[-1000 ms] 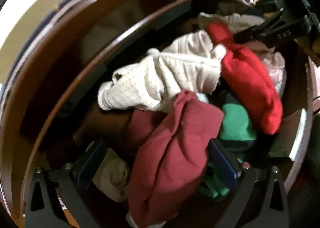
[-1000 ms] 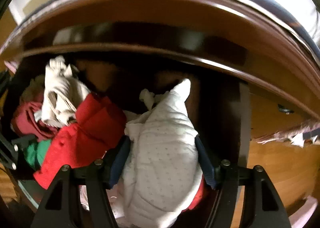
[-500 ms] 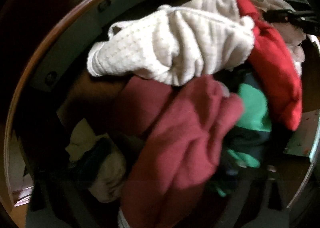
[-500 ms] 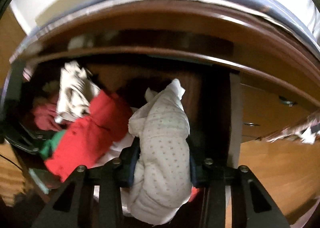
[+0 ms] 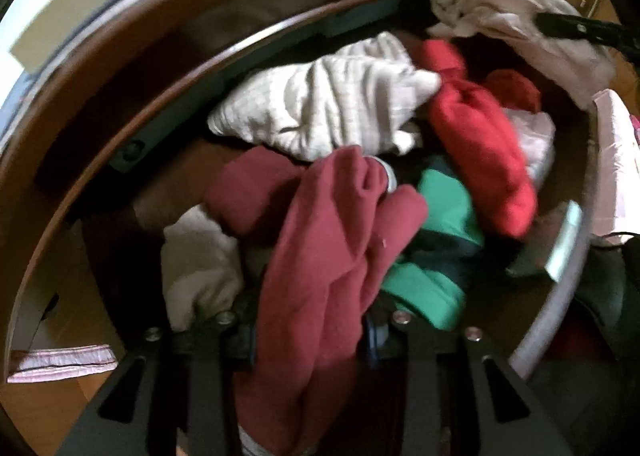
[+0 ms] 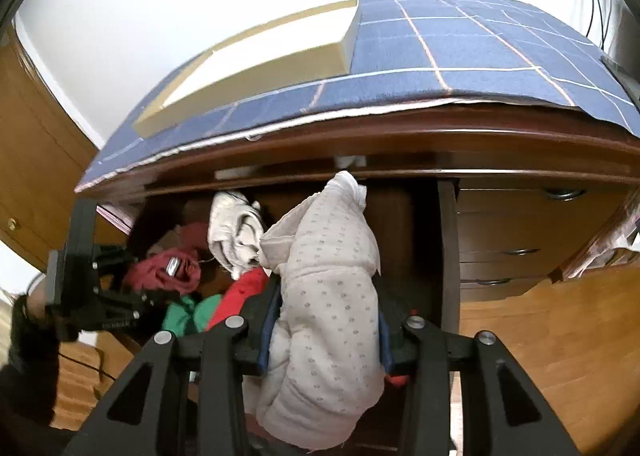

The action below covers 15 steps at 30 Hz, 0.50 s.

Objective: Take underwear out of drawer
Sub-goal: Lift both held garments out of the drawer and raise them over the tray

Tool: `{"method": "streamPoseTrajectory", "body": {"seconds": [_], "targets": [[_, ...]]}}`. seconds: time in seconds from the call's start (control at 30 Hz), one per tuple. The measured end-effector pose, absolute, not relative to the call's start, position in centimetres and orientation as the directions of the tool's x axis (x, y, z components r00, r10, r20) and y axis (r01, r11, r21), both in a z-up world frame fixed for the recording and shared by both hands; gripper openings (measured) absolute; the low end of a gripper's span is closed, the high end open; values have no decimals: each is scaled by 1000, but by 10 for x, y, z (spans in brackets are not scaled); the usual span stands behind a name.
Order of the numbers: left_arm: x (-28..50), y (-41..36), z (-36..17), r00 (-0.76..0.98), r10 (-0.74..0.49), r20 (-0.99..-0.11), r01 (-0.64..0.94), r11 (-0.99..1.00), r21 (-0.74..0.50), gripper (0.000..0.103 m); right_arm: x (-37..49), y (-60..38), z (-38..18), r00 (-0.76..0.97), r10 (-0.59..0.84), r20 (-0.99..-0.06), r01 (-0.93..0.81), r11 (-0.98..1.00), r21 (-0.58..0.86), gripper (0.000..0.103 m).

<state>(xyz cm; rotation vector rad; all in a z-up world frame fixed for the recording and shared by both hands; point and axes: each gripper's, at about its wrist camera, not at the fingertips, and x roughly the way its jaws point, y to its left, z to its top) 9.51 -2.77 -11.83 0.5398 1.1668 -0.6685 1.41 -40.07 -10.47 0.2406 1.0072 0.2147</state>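
The open wooden drawer holds a heap of underwear. My left gripper points steeply down into it. Its jaws are closing, and the blue pads pinch a maroon pair of underwear that bunches up between them. My right gripper is shut on a white dotted pair and holds it above the drawer, the cloth hanging over and under the fingers. In the right wrist view the left gripper shows at the left with the maroon pair. The dotted pair also shows in the left wrist view at the top right.
Left in the drawer are a white waffle garment, a red one, a green one and a cream one. A blue checked cloth and a beige box lie on the dresser top. Closed drawers stand at the right.
The left jaws have come in from wide apart onto the maroon pair. The right gripper tightened on the dotted pair and lifted it up out of the drawer.
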Motion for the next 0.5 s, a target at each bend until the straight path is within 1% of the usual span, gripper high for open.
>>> {"method": "streamPoseTrajectory", "body": {"seconds": [0.17, 0.33, 0.5], "targets": [[70, -10, -80, 289, -293, -911, 681, 732, -20, 35, 4, -400, -84, 537, 369, -759, -95, 920, 380, 42], [51, 0, -31, 392, -360, -846, 636, 771, -34, 35, -10, -382, -53, 584, 391, -712, -148, 913, 380, 42], [51, 13, -3, 496, -411, -765, 579, 813, -61, 35, -21, -366, -28, 630, 415, -657, -201, 904, 377, 42]]}}
